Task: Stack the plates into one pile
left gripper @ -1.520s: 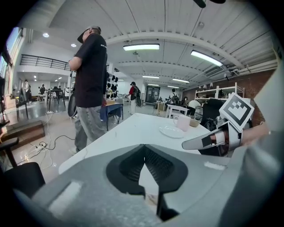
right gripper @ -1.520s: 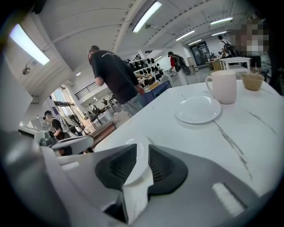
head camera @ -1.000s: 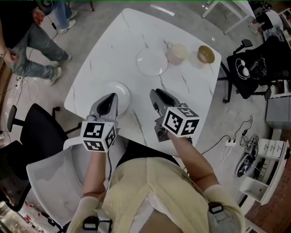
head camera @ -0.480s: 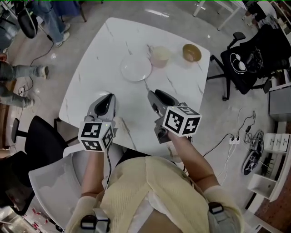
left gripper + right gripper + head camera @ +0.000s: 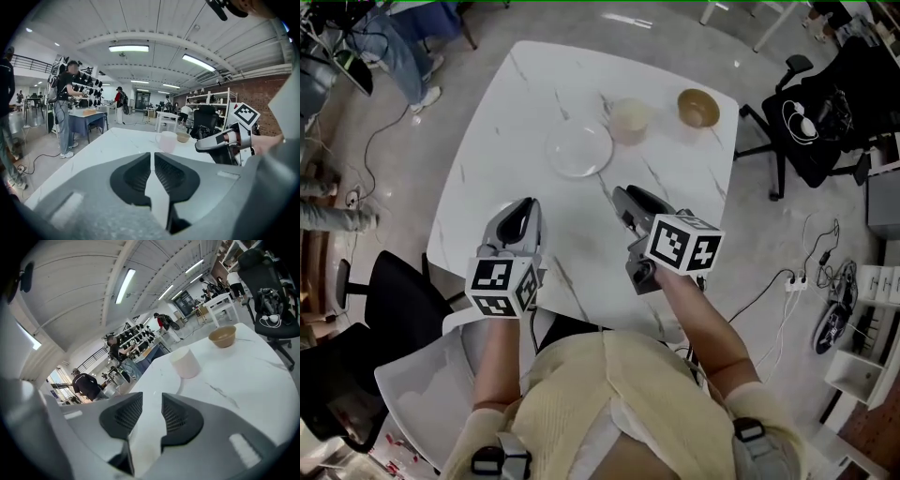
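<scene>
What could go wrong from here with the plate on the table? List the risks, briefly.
1. The mug stands close beside the plate. A reach by the right gripper, which is open and empty, could knock it.
2. The plate lies flat on the smooth table, so jaws may push it along instead of catching its rim.
3. The left gripper is only just opening, with nothing between its jaws. The gap is probably too narrow yet.

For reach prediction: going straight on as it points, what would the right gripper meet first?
Probably the white marble tabletop, short of the pale round plate; the right gripper tilts downward. Depth unclear.
</scene>
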Available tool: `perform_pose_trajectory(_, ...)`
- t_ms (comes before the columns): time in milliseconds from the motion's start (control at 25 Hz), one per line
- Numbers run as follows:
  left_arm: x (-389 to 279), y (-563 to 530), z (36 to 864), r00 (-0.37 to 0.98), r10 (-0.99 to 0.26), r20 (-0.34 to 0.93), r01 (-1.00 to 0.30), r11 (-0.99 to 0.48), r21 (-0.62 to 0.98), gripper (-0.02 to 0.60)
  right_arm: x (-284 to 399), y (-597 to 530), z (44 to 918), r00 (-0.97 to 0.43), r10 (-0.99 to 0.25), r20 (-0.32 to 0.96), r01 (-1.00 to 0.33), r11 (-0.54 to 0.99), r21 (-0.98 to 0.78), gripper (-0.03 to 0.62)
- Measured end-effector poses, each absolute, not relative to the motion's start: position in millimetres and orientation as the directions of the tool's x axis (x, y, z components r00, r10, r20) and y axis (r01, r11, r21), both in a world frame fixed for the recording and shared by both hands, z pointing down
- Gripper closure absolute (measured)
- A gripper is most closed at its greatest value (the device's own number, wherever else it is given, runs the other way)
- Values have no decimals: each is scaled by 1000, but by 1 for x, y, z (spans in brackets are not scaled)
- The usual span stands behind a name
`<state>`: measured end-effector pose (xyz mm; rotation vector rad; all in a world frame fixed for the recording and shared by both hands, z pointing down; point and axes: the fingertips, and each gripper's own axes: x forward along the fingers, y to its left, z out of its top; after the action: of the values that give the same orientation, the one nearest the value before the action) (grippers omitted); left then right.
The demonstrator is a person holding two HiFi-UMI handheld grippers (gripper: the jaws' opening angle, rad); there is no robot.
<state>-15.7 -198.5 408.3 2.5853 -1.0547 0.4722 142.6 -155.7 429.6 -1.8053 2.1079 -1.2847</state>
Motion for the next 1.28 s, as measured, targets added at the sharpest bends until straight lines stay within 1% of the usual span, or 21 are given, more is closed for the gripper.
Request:
perform_pose_trajectory(280, -15, -231, 434, 697, -564, 442, -681, -713, 164, 543, 143, -188, 461, -248, -831, 497, -767, -145, -626, 482)
perform_pose_trajectory(800, -14, -267, 462, 700, -539, 469, -674, -715, 184, 540, 158, -239, 512, -190, -779, 598, -762, -267, -590, 482)
perform_pose_trajectory(1280, -10, -281, 475, 697, -540, 472, -683, -701, 205, 540, 170, -250, 534, -146, -742, 654, -759, -340, -555, 476)
